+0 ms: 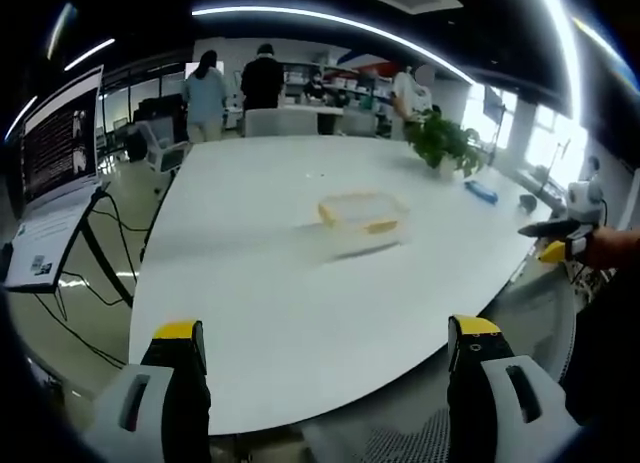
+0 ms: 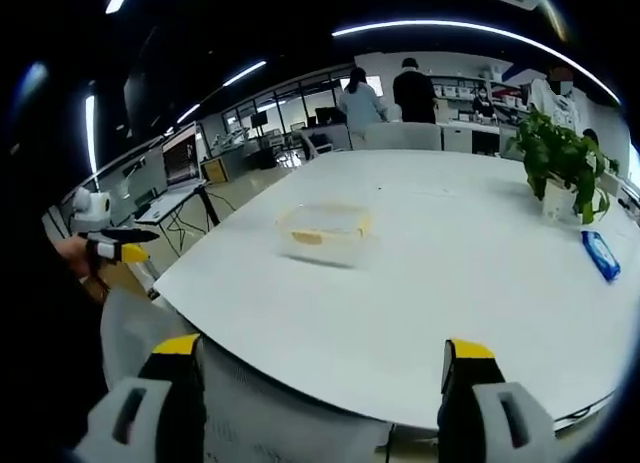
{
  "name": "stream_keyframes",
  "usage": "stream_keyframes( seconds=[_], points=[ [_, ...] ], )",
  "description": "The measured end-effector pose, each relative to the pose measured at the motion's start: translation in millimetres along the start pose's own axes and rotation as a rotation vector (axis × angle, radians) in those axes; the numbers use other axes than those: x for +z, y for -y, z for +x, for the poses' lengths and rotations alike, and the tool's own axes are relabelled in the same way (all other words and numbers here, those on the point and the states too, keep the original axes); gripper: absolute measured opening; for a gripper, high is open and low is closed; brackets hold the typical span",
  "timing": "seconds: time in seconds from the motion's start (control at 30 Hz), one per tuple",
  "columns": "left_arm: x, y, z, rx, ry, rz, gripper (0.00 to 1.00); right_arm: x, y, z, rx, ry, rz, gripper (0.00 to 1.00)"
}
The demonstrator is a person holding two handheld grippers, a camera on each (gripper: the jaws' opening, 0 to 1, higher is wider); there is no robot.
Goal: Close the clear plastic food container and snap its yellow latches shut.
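Observation:
A clear plastic food container (image 1: pixel 362 221) with yellow latches stands alone near the middle of a big white table (image 1: pixel 270 313). It is a good way ahead of both grippers. The container (image 2: pixel 325 230) is too small and blurred to tell how its lid and latches stand. My left gripper (image 1: pixel 326 333) is open at the table's near edge, with nothing between its yellow-tipped jaws. My right gripper (image 2: pixel 322 348) is open too, also short of the table edge. The right gripper (image 1: pixel 555 238) shows at the right, the left gripper (image 2: pixel 115 248) at the left, each in a hand.
A potted plant (image 1: pixel 445 141) and a blue object (image 1: pixel 481 191) stand on the far right of the table; the plant (image 2: pixel 555 158) and blue object (image 2: pixel 600 255) show again. A display screen (image 1: pixel 60 133) with cables stands left. People (image 1: pixel 262 80) stand at the back. A mesh chair back (image 2: pixel 290 423) lies just below.

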State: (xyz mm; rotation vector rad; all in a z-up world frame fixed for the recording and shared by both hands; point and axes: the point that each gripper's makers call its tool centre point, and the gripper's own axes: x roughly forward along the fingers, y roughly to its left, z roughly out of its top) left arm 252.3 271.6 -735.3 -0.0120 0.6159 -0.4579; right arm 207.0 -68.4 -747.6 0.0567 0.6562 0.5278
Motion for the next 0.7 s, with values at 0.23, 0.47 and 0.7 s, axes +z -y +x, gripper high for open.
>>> stream_keyframes(
  seconds=[0.23,0.47,0.7],
  points=[
    [-3.6,0.3,0.4,0.001,-0.001,-0.012,0.99,-4.0,-1.1,0.3,-0.002,-0.009,0.001,1.00],
    [-6.4,0.5,0.3,-0.006,-0.007,-0.010,0.99,-5.2,-7.0,1.4,0.006,-0.010,0.003,1.00],
    [-3.9,3.5,0.9,-0.022,0.007,-0.008,0.99,-9.3,-9.0,4.3,0.000,-0.010,0.019,1.00]
  ],
)
